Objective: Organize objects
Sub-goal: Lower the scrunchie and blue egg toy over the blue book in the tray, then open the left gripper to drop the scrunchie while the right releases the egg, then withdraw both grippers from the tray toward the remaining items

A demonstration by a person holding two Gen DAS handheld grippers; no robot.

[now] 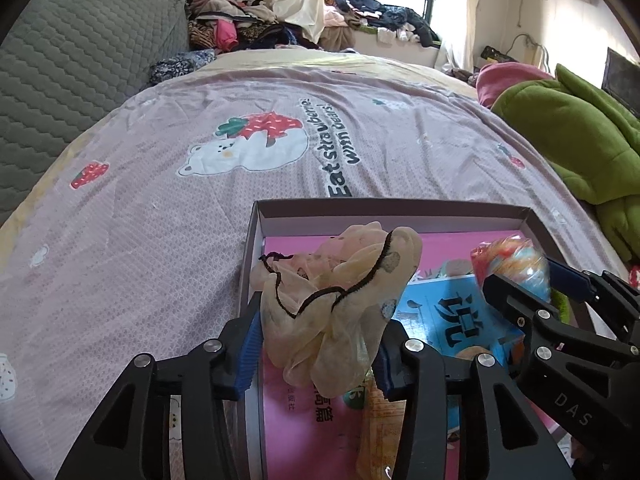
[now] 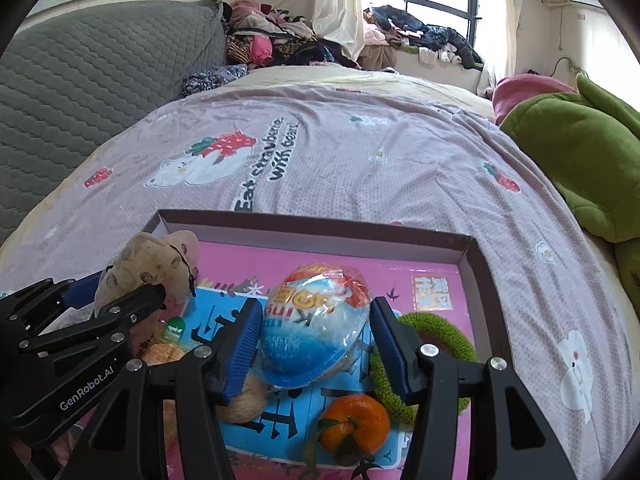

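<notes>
Between the jaws of the left gripper (image 1: 318,340) sits a cream scrunchie (image 1: 340,304) with a dark trim. The blue pads (image 1: 250,354) flank its lower folds, and whether they press on it cannot be told; the jaws stand partly spread. Under them is the open box (image 1: 392,210), lined with a pink and blue printed sheet (image 1: 452,320).

The jaws of the right gripper (image 2: 316,344) pinch a wrapped egg-shaped toy (image 2: 316,324), blue below and red at the top, with a pad touching each flank. Just below the jaws lies a small orange (image 2: 356,424); to their lower left, a pale ball of twine (image 2: 244,398); behind the right pad, a green fuzzy ring (image 2: 440,340). All rest inside the same box (image 2: 320,226).

The box stands on a bed with a pinkish strawberry-and-bear cover (image 2: 360,168). Beyond the jaws to the right lies a green blanket (image 2: 580,152), and to the far left a grey quilted headboard (image 1: 80,64).
</notes>
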